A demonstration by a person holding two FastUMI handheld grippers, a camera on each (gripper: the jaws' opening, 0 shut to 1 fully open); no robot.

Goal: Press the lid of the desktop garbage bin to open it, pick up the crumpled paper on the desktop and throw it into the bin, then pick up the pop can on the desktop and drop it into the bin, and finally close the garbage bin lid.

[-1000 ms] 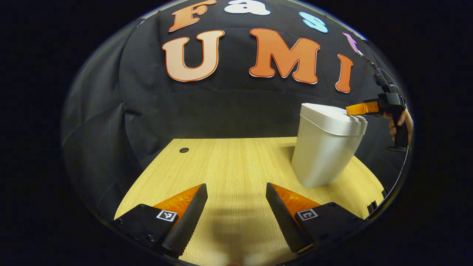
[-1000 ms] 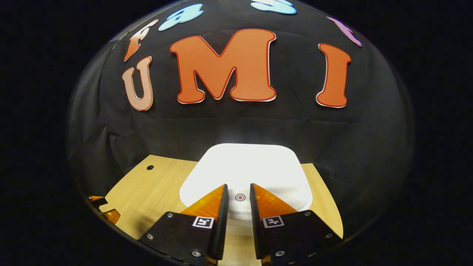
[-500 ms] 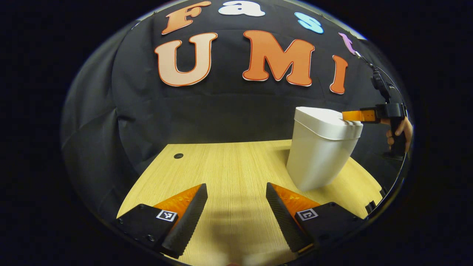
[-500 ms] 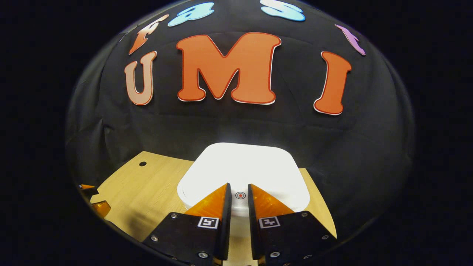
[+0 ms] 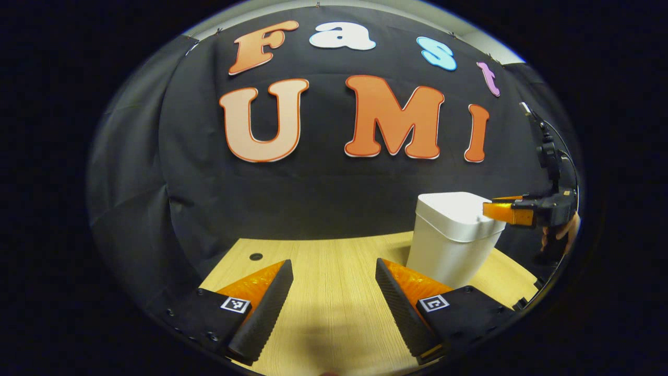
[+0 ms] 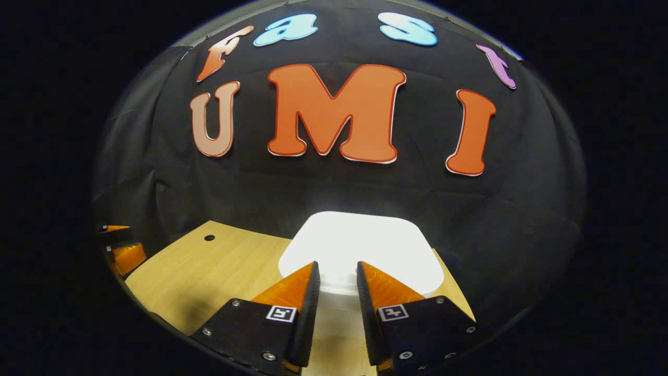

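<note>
The pale wooden desktop (image 5: 334, 271) with its straight grain runs across in front of me, up to the black cloth wall; it has a small dark round hole (image 5: 255, 256) near its far left corner, which the right gripper view also catches (image 6: 209, 237).

On the right part of that desktop stands the white plastic garbage bin with rounded corners (image 5: 449, 240), upright, its flat white lid (image 6: 362, 248) down on the body. In the right gripper view the lid lies straight ahead, bright and washed out, so I cannot make out any mark on it.

My right gripper (image 6: 336, 271) sits at the near edge of the lid with its fingers drawn close together, a narrow gap between them and nothing in that gap. From the left gripper view I see the same gripper (image 5: 496, 209) from the side, its tips level with the lid's right edge; whether they touch the lid I cannot tell. My hand (image 5: 561, 232) grips its handle below.

My left gripper (image 5: 334, 271) hangs low over the bare wood, well left of the bin, its fingers spread wide and empty.
</note>
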